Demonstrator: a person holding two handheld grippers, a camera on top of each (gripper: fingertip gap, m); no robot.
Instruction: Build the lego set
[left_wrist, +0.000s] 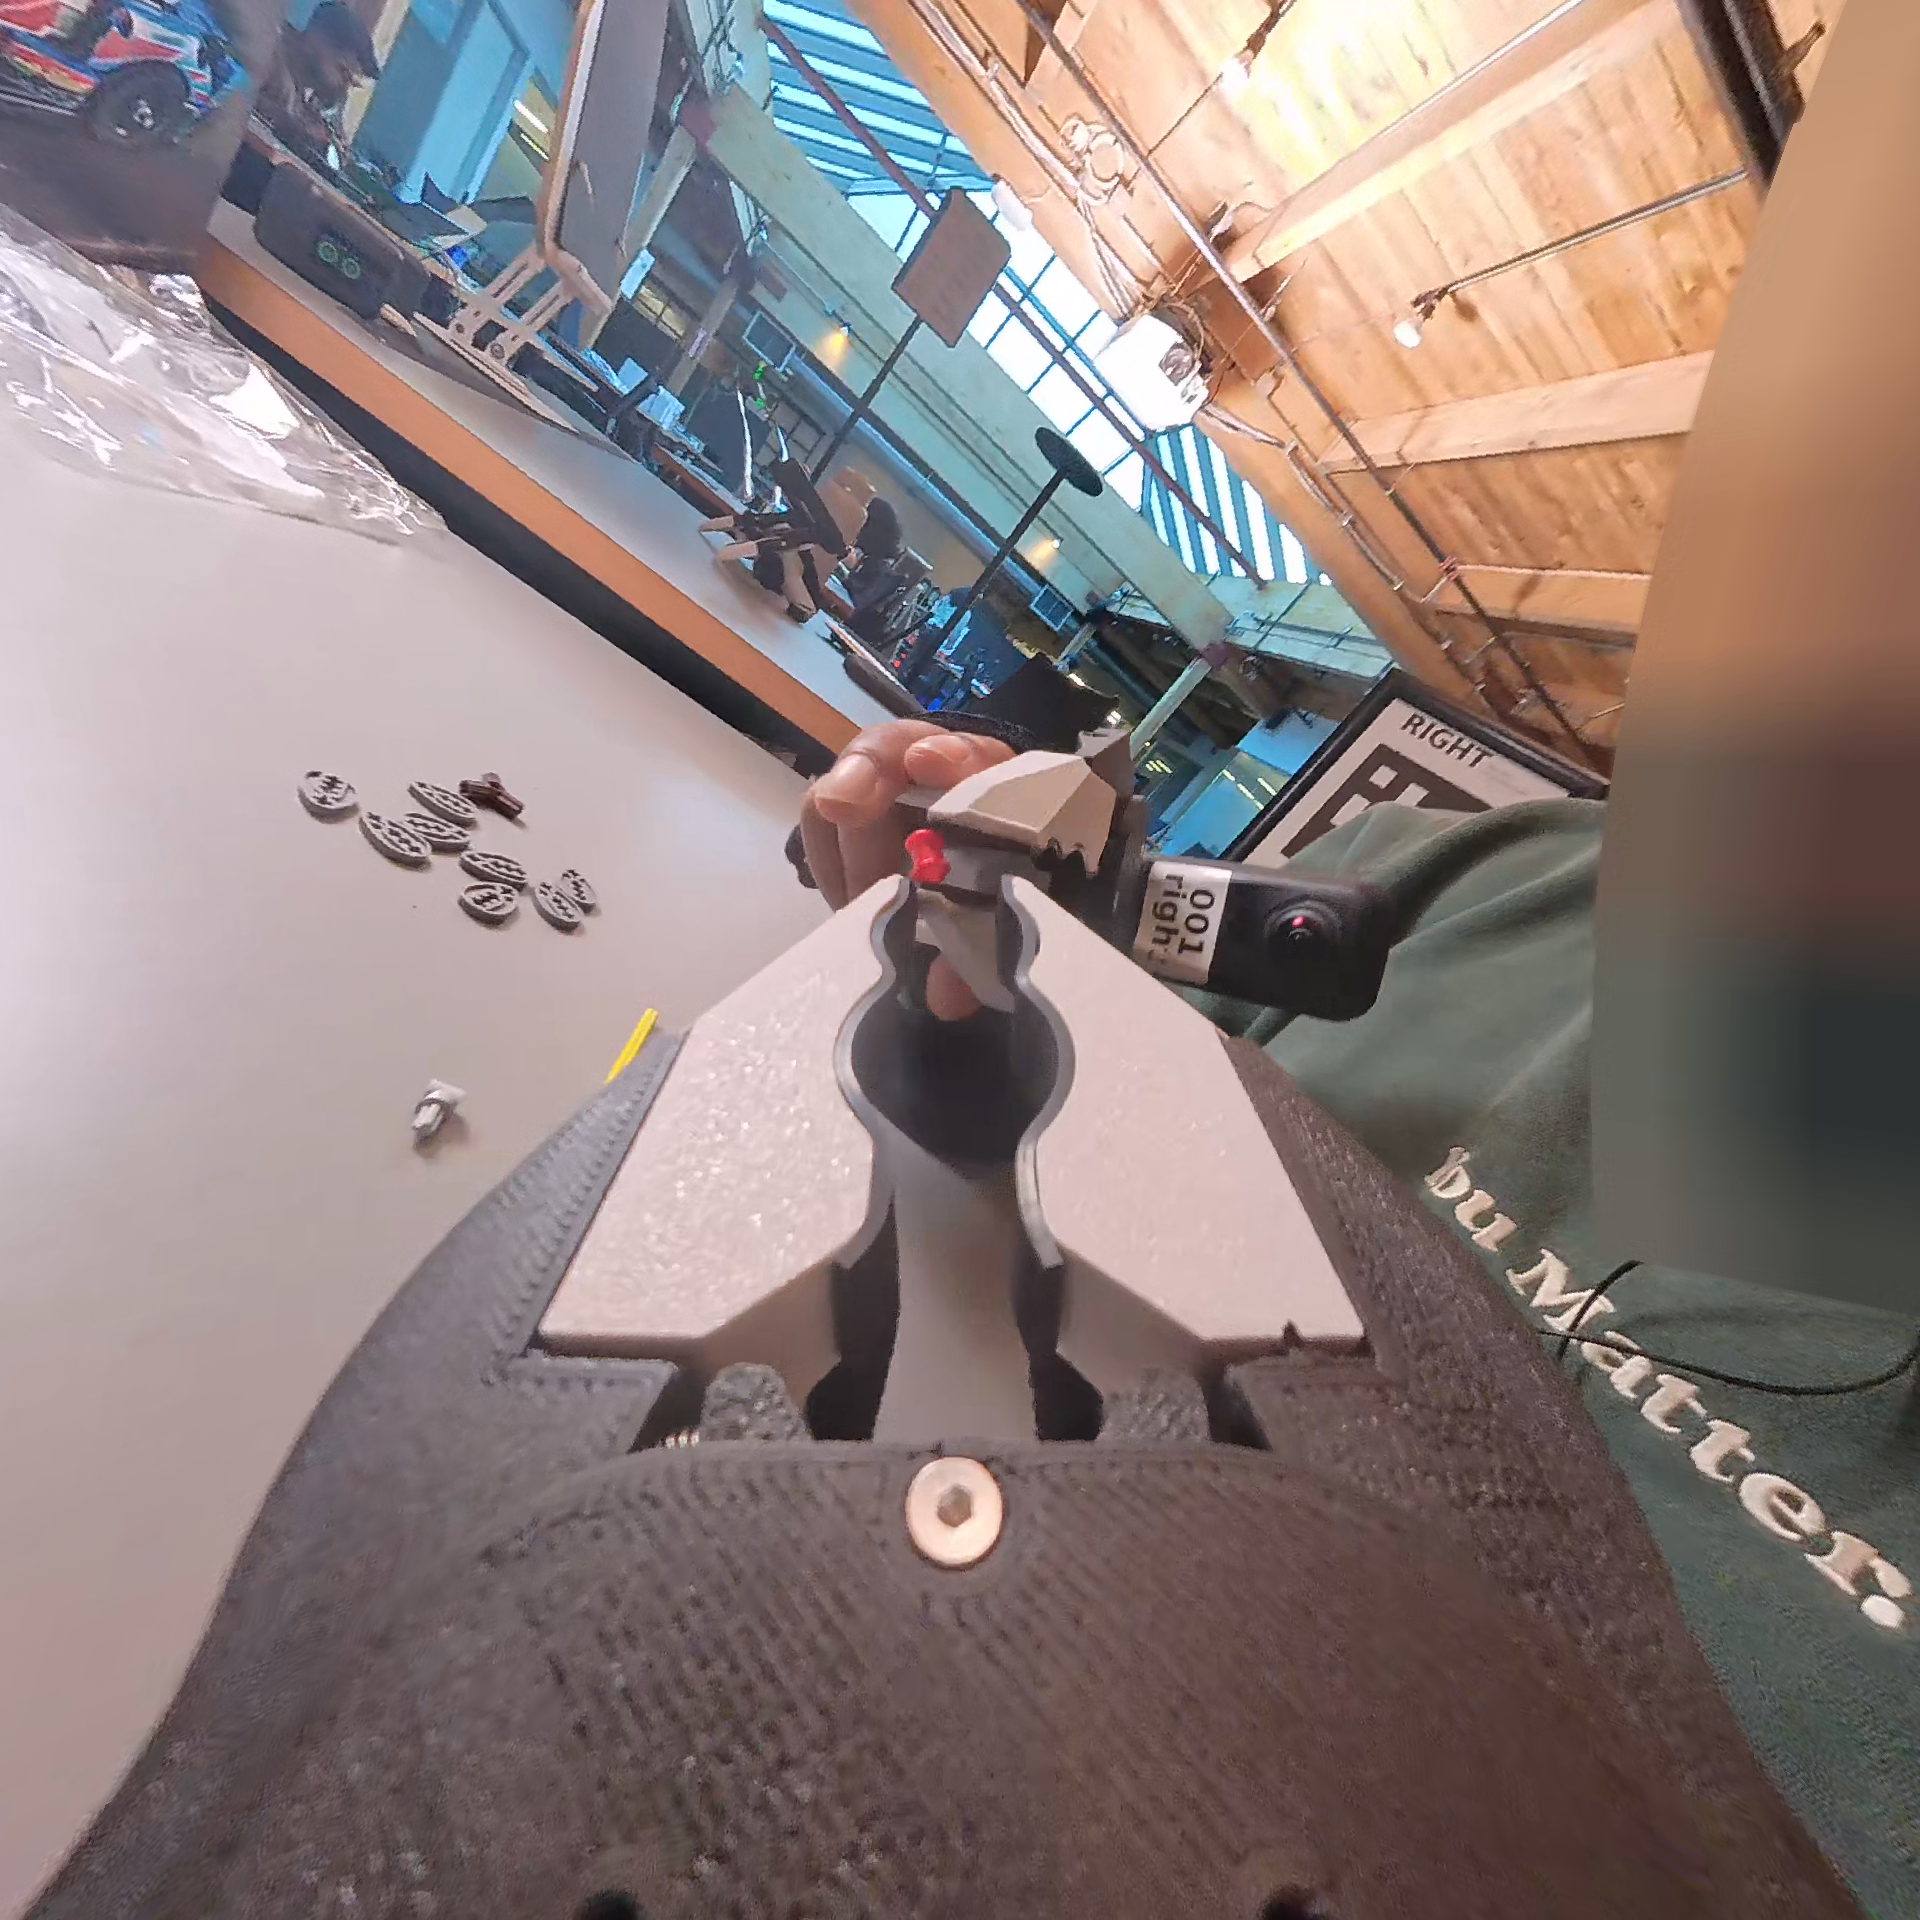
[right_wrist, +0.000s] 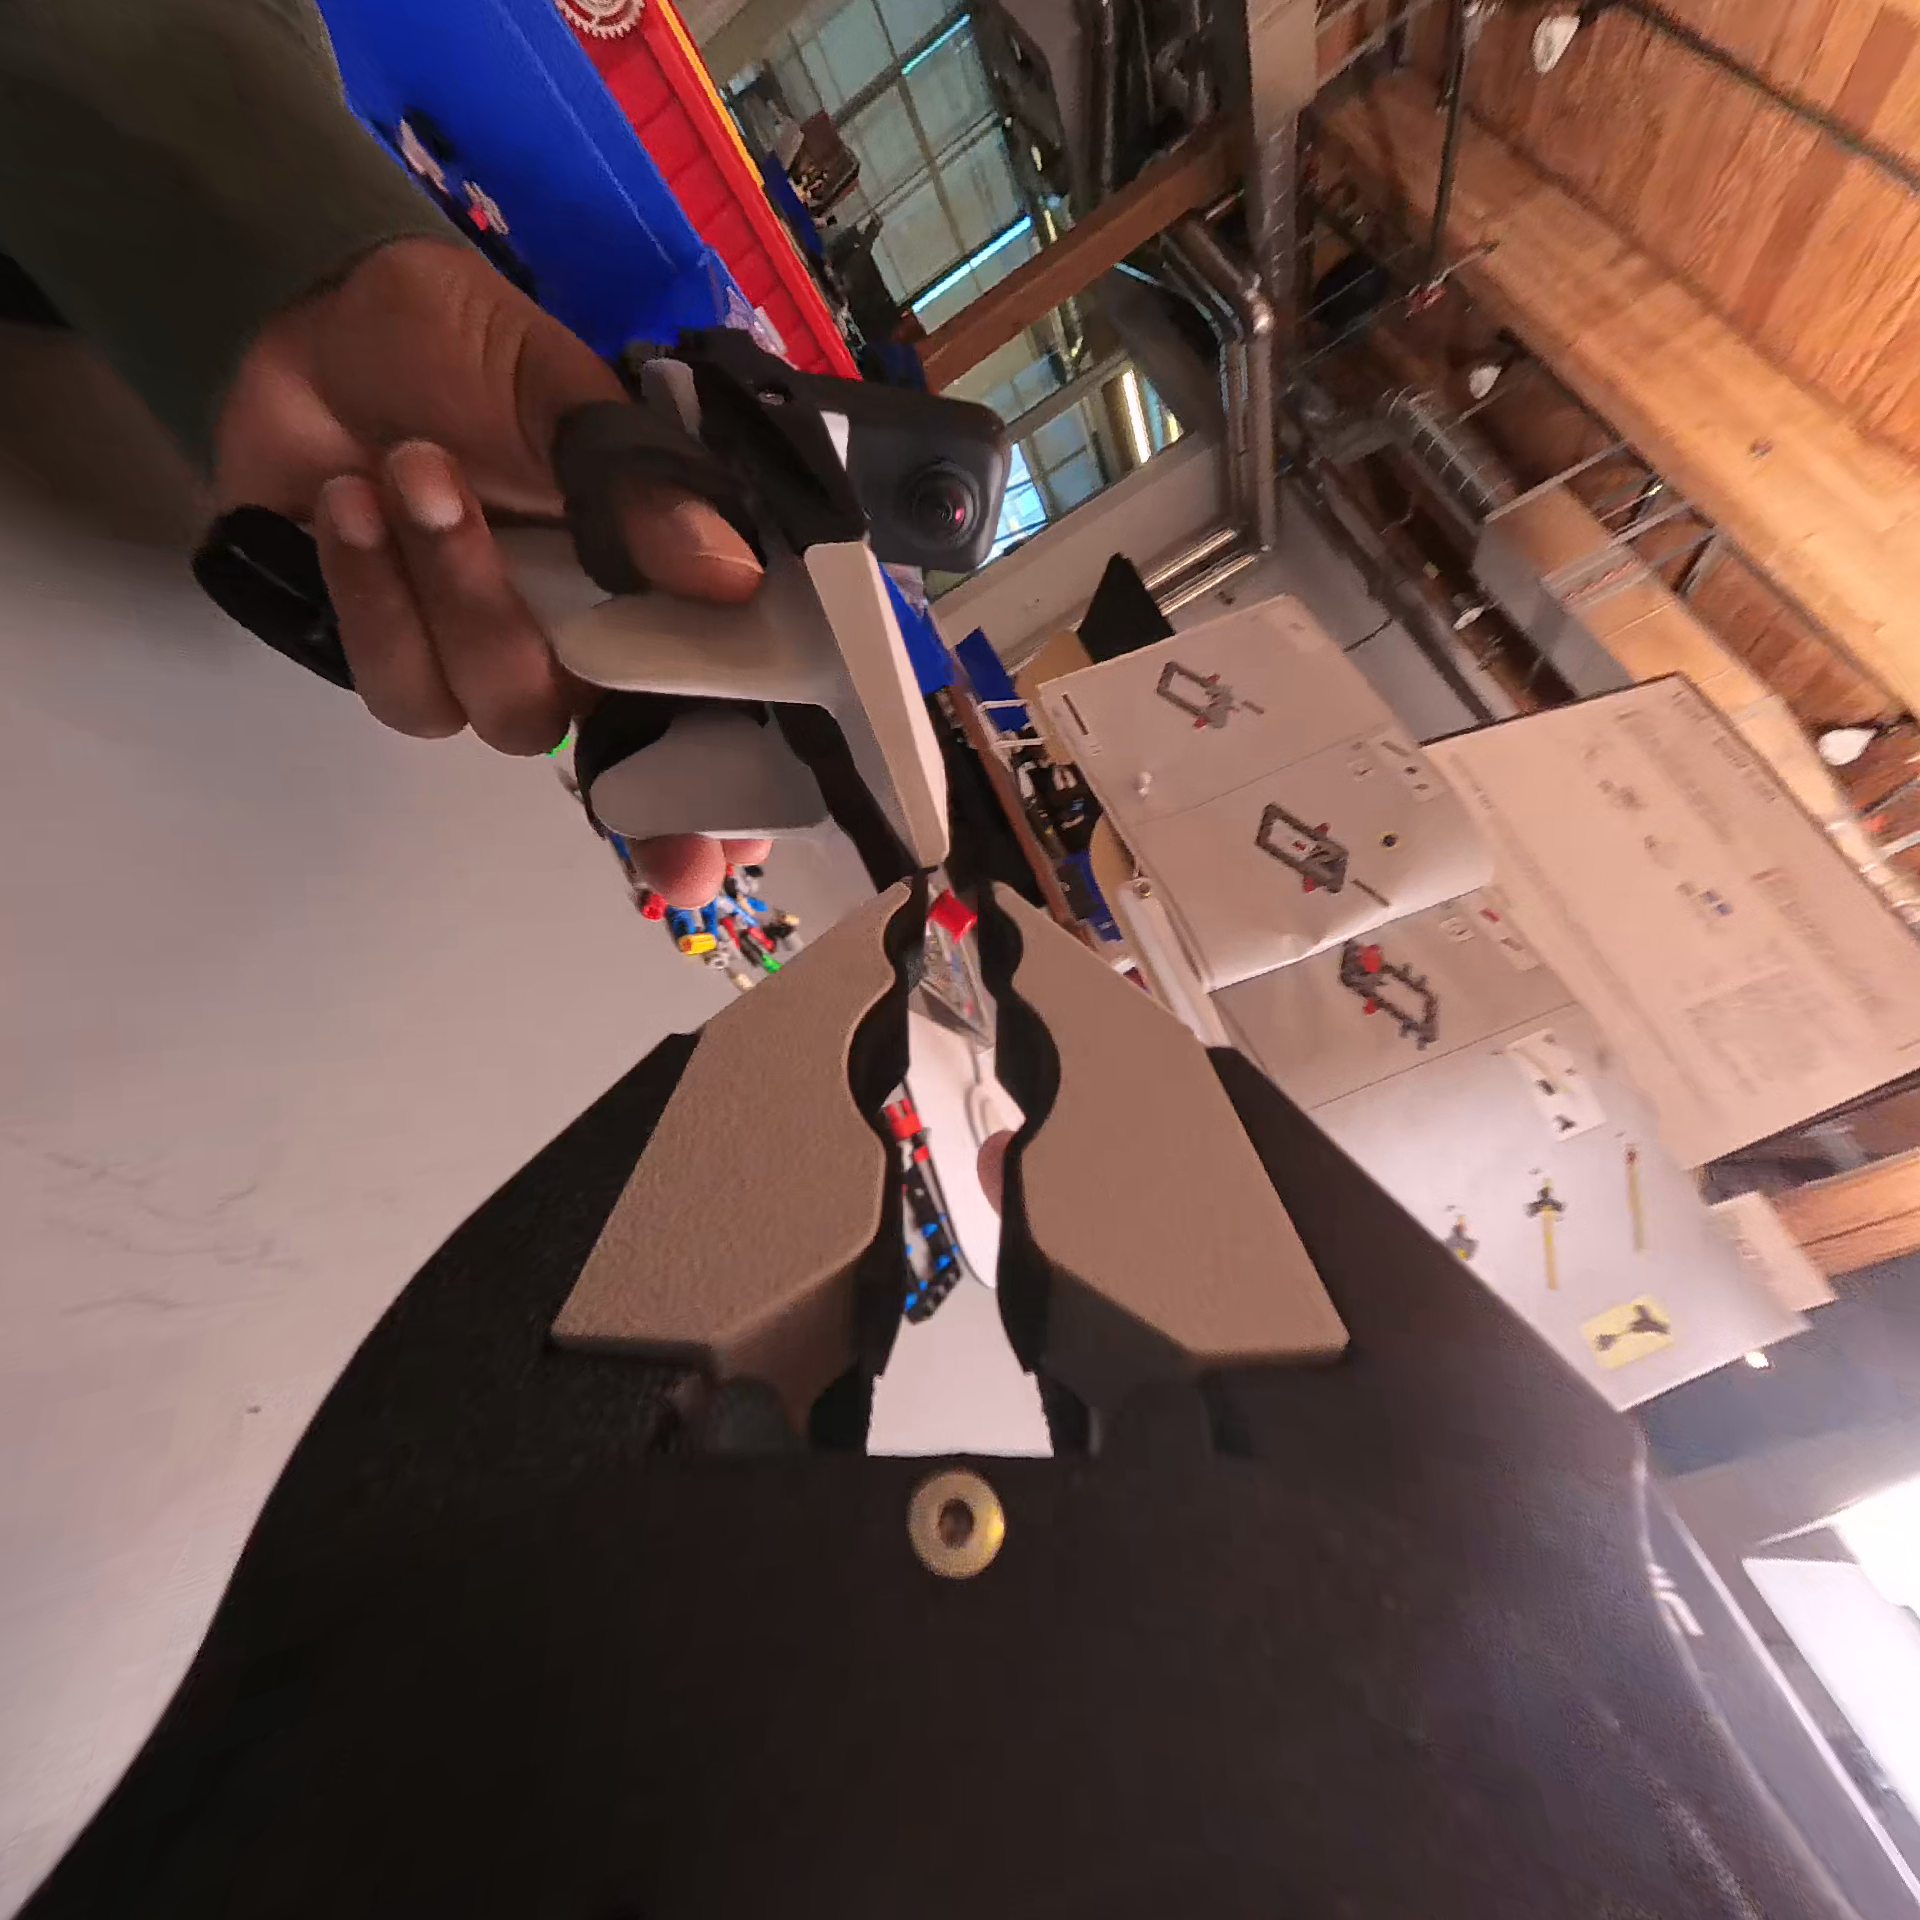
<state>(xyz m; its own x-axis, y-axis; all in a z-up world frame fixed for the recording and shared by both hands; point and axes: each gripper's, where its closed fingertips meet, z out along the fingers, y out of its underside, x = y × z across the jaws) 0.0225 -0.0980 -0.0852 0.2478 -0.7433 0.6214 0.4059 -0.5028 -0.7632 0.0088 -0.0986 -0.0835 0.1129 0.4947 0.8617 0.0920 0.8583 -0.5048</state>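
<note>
My right gripper (right_wrist: 956, 899) is shut on a small red pin (right_wrist: 951, 916), held in the air above the table. In the left wrist view, the right gripper (left_wrist: 932, 871) faces me with the red pin (left_wrist: 920, 854) sticking out of its tips. My left gripper (left_wrist: 958, 894) is slightly open with nothing held between its fingers, and its tips sit right at the pin. In the right wrist view, the left gripper (right_wrist: 930, 852) comes in from the upper left, its tip just above the pin. A black beam assembly (right_wrist: 923, 1195) with blue and red pins lies on the table behind.
Several grey oval pieces (left_wrist: 447, 842), a dark brown piece (left_wrist: 494, 795), a small white piece (left_wrist: 436, 1107) and a yellow rod (left_wrist: 634, 1044) lie on the grey table (left_wrist: 208, 987). A pile of coloured pieces (right_wrist: 727, 935) and instruction sheets (right_wrist: 1351, 935) lie farther off. A clear plastic bag (left_wrist: 156, 395) is at the table's far left.
</note>
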